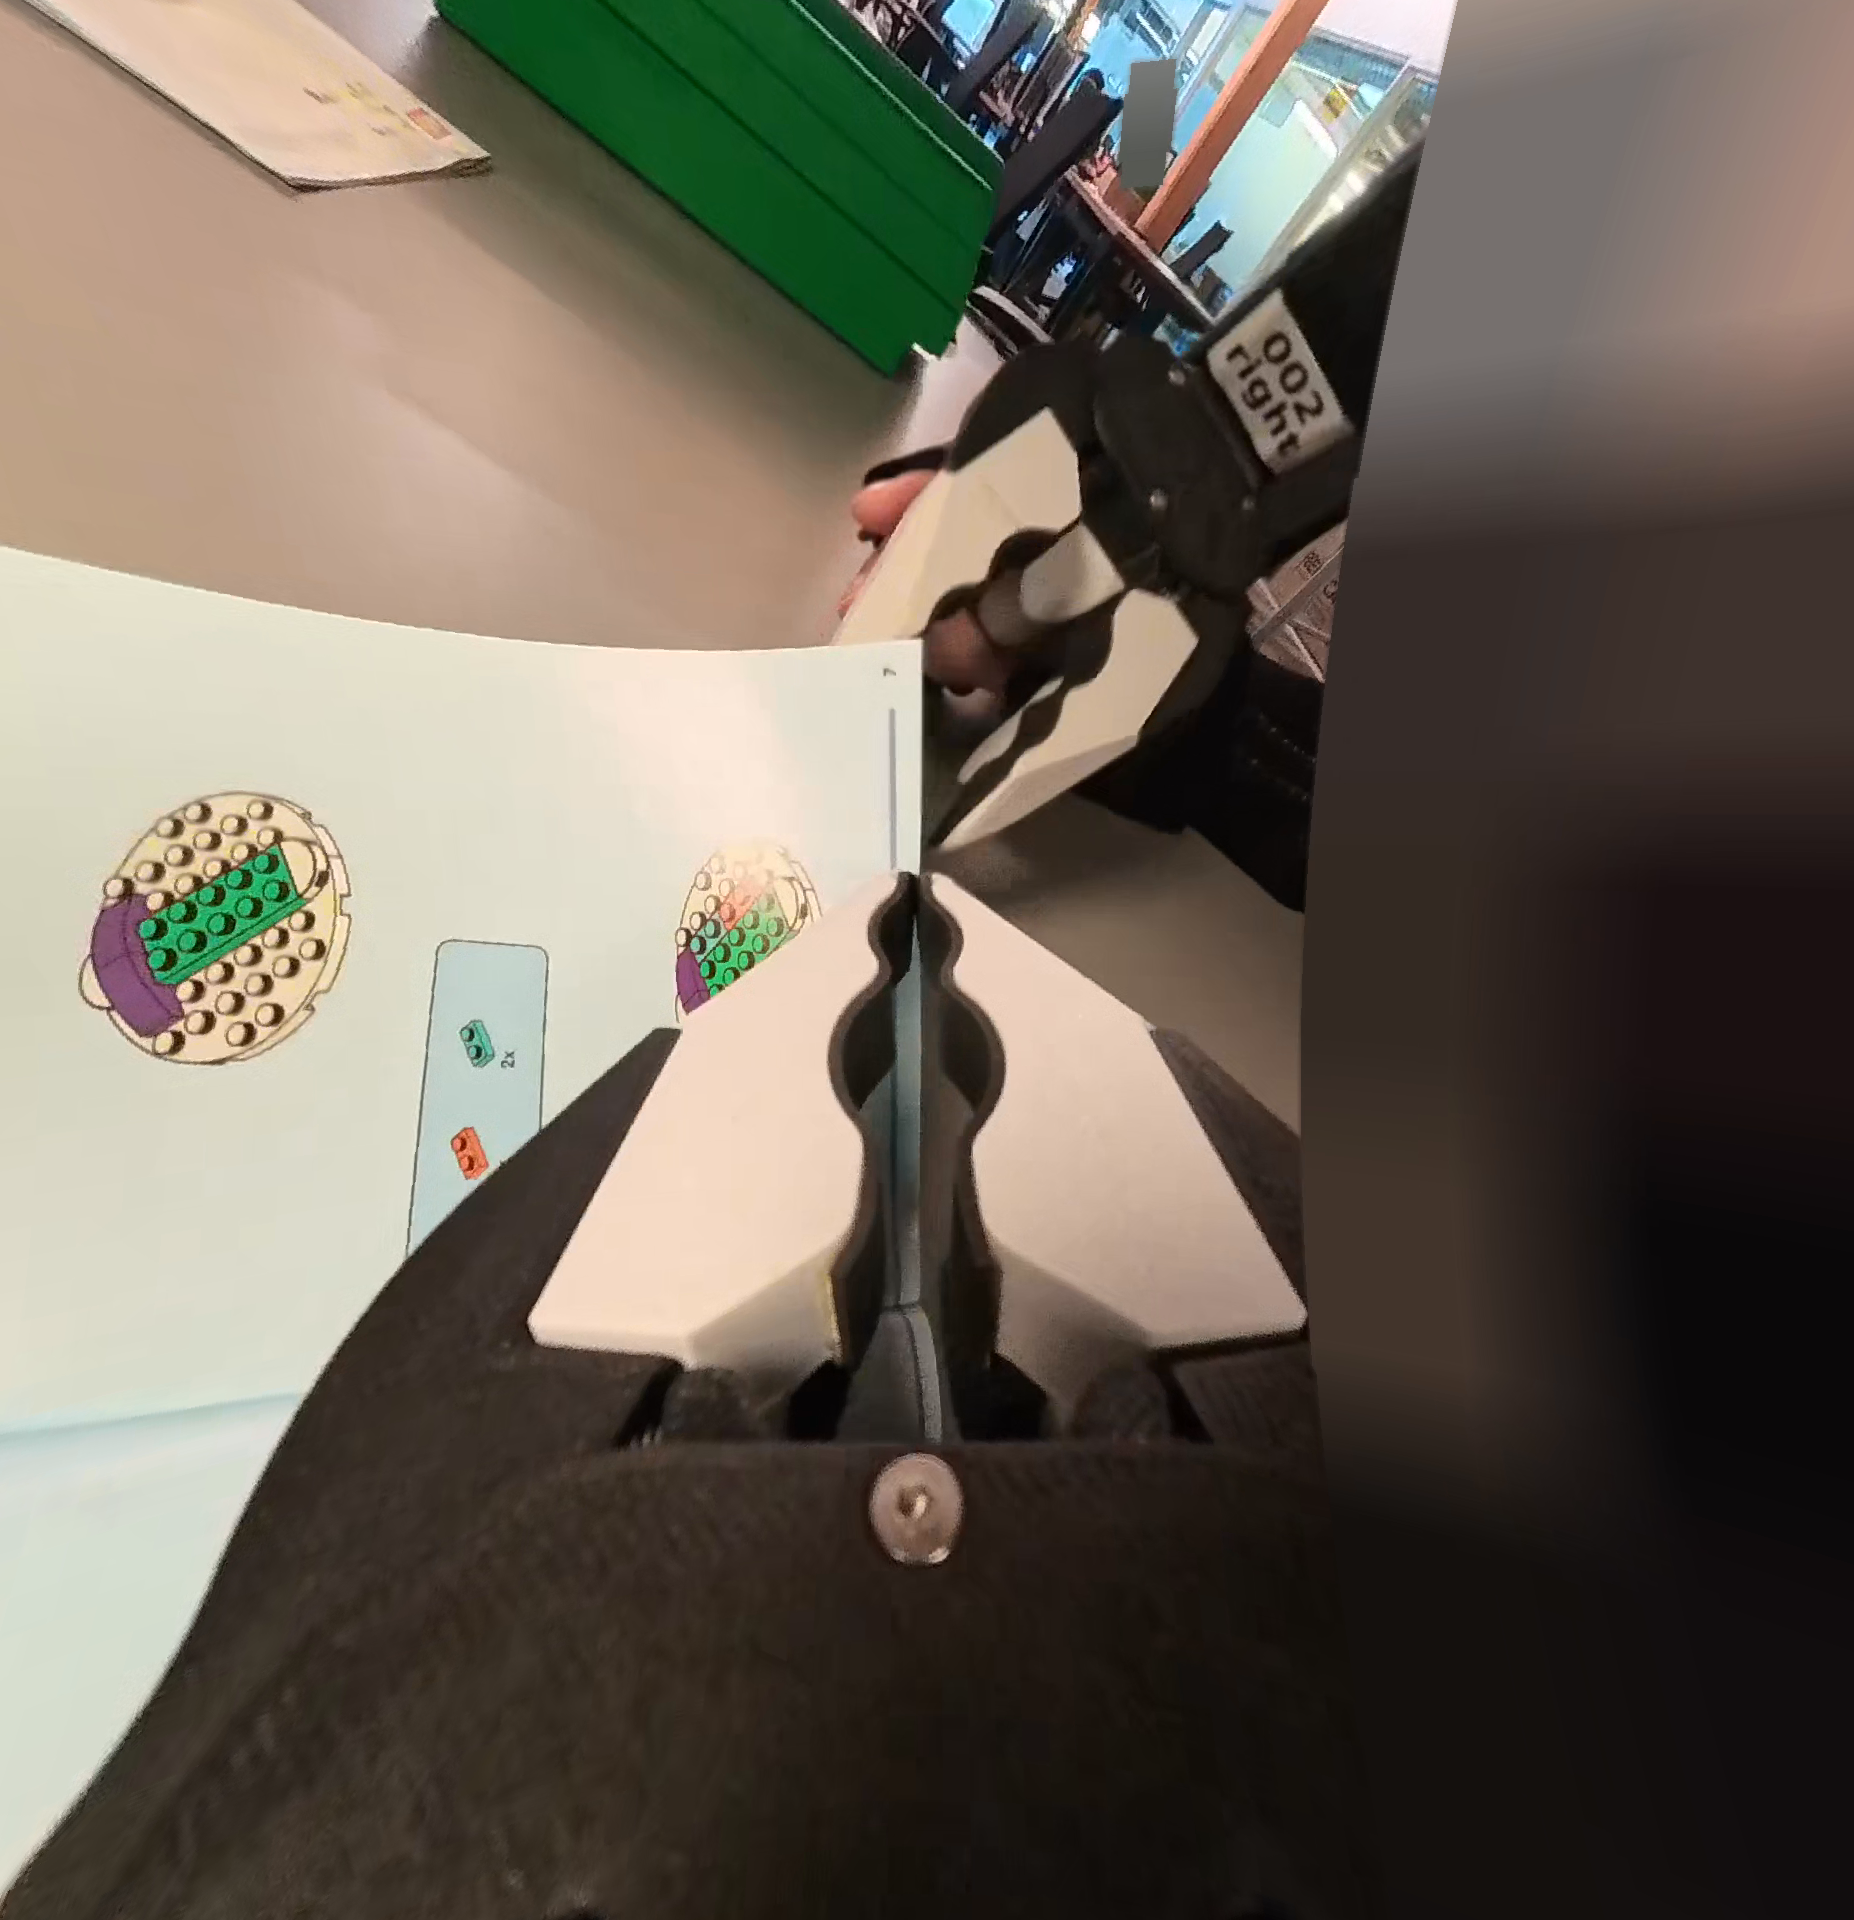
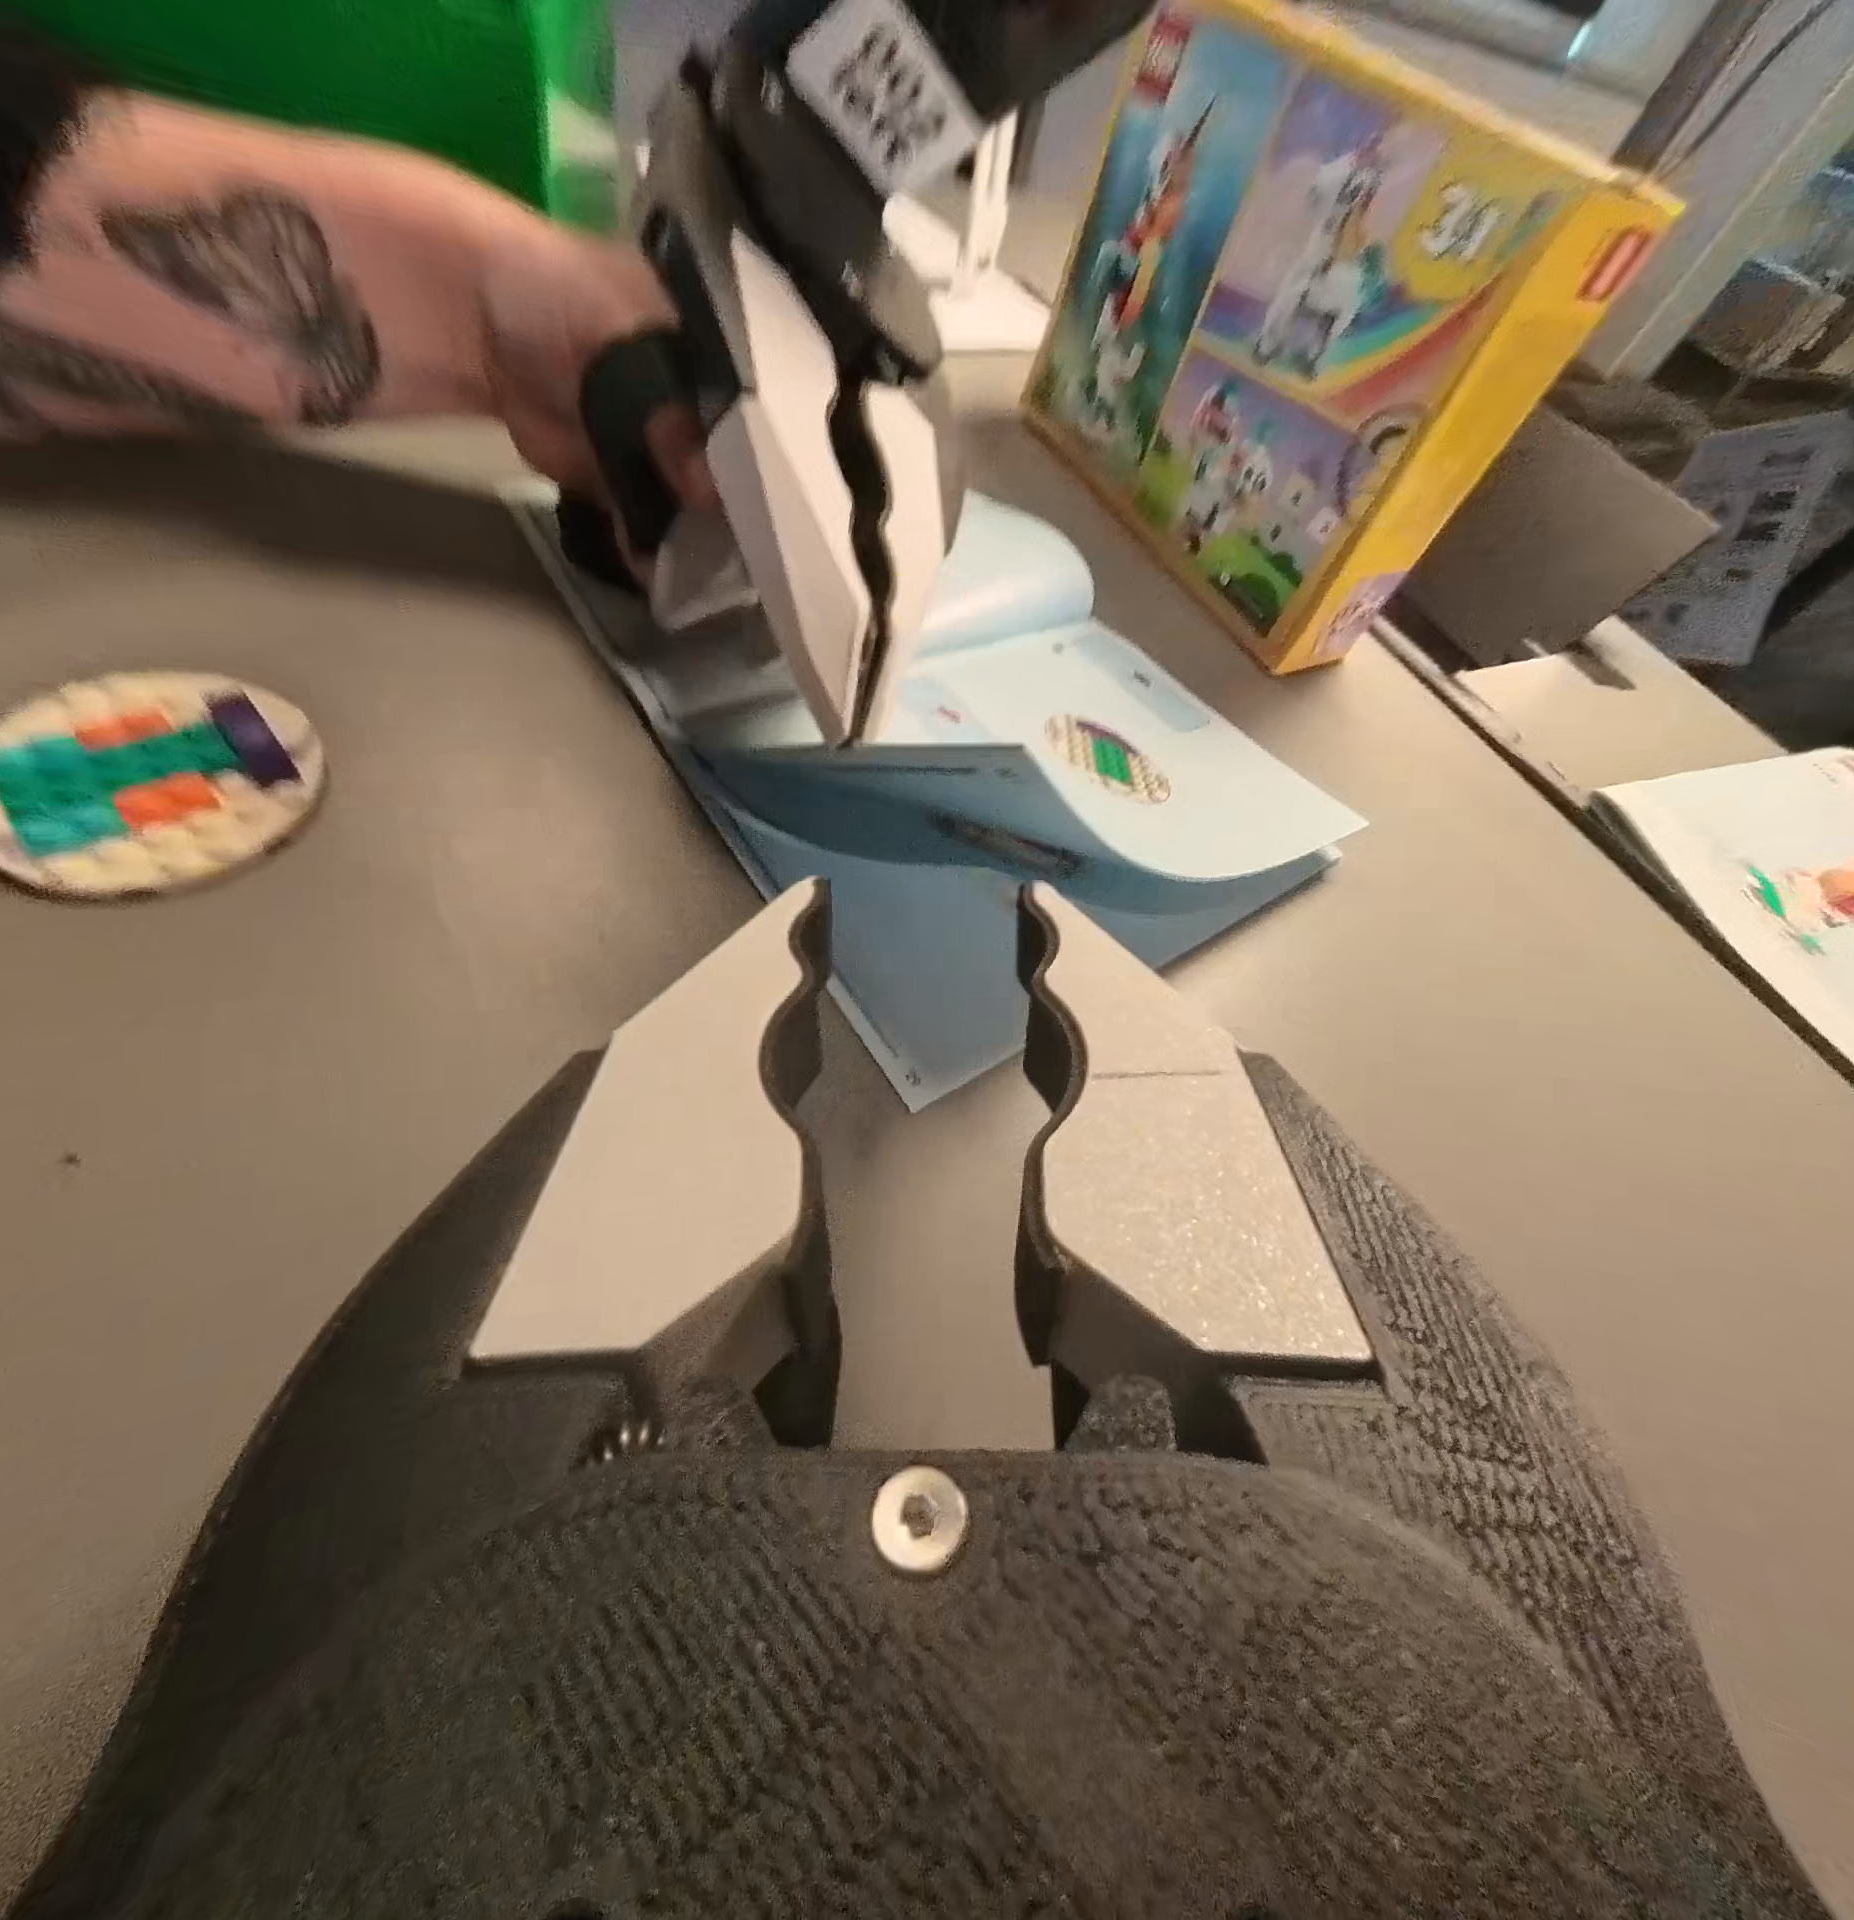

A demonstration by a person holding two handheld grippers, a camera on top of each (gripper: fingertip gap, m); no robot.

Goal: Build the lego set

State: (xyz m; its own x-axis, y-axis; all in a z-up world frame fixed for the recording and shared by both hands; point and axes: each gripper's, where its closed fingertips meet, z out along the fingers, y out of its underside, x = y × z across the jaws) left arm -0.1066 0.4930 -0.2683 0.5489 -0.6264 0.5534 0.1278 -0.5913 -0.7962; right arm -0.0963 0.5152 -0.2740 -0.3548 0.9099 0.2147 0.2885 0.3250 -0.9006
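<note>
My left gripper [image 1: 915, 883] is shut on the edge of a pale blue page [image 1: 435, 831] of the instruction booklet and lifts it. The right wrist view shows the same gripper [image 2: 861, 717] pinching the curled page [image 2: 1162, 821] above the open booklet [image 2: 1006, 966]. My right gripper [image 2: 923, 894] is open and empty, low over the table just in front of the booklet; in the left wrist view it [image 1: 964, 707] sits beyond the page edge. A round white plate with teal, orange and purple bricks [image 2: 144, 784] lies on the table to the left.
The yellow set box [image 2: 1338, 343] stands behind the booklet. A second booklet [image 2: 1754, 894] lies at the right. A green bin [image 1: 757, 156] stands at the back, with another booklet [image 1: 268, 94] beside it. A person's hand [image 2: 279, 291] holds the left gripper. Less than 4 cm separates the two grippers' tips.
</note>
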